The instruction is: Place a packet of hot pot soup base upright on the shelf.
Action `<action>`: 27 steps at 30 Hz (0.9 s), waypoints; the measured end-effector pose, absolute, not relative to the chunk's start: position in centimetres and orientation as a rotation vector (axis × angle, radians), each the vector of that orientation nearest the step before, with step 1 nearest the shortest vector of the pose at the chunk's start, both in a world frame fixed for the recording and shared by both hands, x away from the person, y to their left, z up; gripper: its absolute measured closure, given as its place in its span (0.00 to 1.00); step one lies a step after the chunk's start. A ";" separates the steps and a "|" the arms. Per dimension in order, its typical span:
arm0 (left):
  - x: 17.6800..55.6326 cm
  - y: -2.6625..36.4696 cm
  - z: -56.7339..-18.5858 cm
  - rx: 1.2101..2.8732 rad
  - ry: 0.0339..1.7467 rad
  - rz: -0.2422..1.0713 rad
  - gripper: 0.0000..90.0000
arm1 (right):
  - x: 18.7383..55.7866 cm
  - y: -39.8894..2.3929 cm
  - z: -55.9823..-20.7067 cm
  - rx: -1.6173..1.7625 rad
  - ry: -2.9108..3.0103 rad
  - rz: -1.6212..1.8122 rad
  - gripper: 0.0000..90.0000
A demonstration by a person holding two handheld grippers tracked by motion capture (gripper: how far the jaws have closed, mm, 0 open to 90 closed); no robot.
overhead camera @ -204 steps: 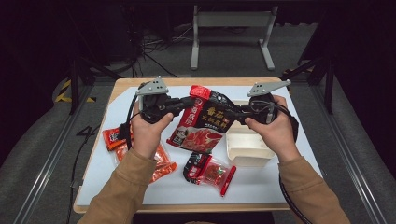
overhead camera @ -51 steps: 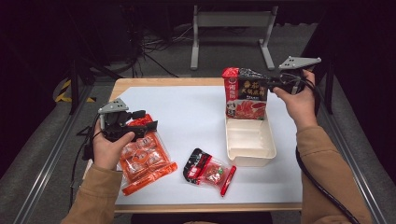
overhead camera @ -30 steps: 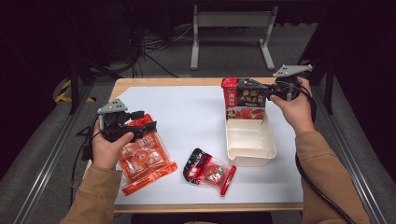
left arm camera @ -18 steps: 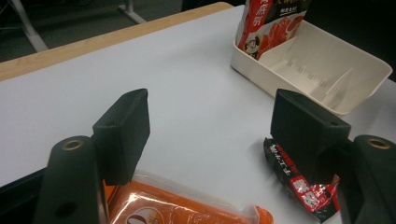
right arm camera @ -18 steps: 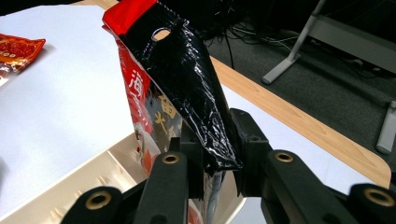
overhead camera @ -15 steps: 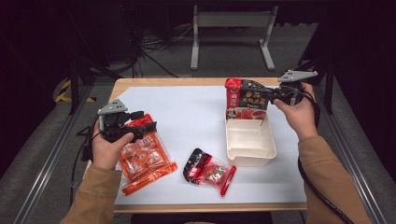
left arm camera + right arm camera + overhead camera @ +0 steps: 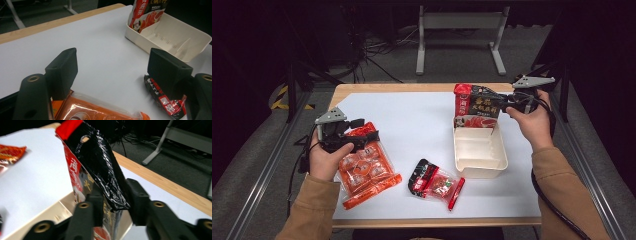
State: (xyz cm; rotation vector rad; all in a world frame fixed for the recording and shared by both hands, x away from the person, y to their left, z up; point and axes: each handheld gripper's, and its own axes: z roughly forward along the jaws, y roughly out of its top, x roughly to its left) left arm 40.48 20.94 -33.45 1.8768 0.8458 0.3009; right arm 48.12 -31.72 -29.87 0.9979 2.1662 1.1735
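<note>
The right hand-held gripper [image 7: 503, 101] had just been opening, its jaws loose around the tall black-and-red foil pouch [image 7: 476, 104] standing in the white plastic tray [image 7: 480, 152]. Unsupported, the pouch could topple onto the bench [image 7: 412, 120]. The left hand-held gripper [image 7: 371, 136] was released.

You get even overhead light on the white table cover [image 7: 422, 125], which reads bright without blown highlights, while the room from nine round through twelve to three o'clock falls away into near black. Shadows are short and soft: look at the faint one at six o'clock under the white tray [image 7: 482, 155] and the grey smudge beside the small dark packet [image 7: 167, 100] in the left gripper view. In the right gripper view the black and red pouch [image 7: 97, 165] throws white glare off its crinkled foil, and its jaws at six o'clock are soft with blur.
</note>
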 end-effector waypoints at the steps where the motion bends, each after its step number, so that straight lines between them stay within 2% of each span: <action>1: 40.4 21.0 -33.5 1.877 0.856 0.302 0.28 | 48.1 -31.8 -29.8 1.005 2.162 1.189 0.66; 3: 40.5 21.1 -33.5 1.884 0.856 0.296 0.27 | 48.0 -31.7 -29.6 1.000 2.157 1.193 0.59; 10: 40.4 21.6 -33.6 1.892 0.868 0.289 0.24 | 46.9 -32.1 -28.7 1.018 2.147 1.202 0.47; 22: 40.3 22.9 -33.3 1.879 0.859 0.317 0.19 | 44.4 -34.2 -27.0 1.058 2.064 1.237 0.39; 25: 40.1 23.4 -33.1 1.863 0.858 0.347 0.27 | 43.5 -34.5 -26.8 1.046 2.063 1.257 0.39; 27: 40.1 23.6 -33.0 1.875 0.852 0.341 0.27 | 43.0 -34.5 -26.9 1.030 2.078 1.245 0.39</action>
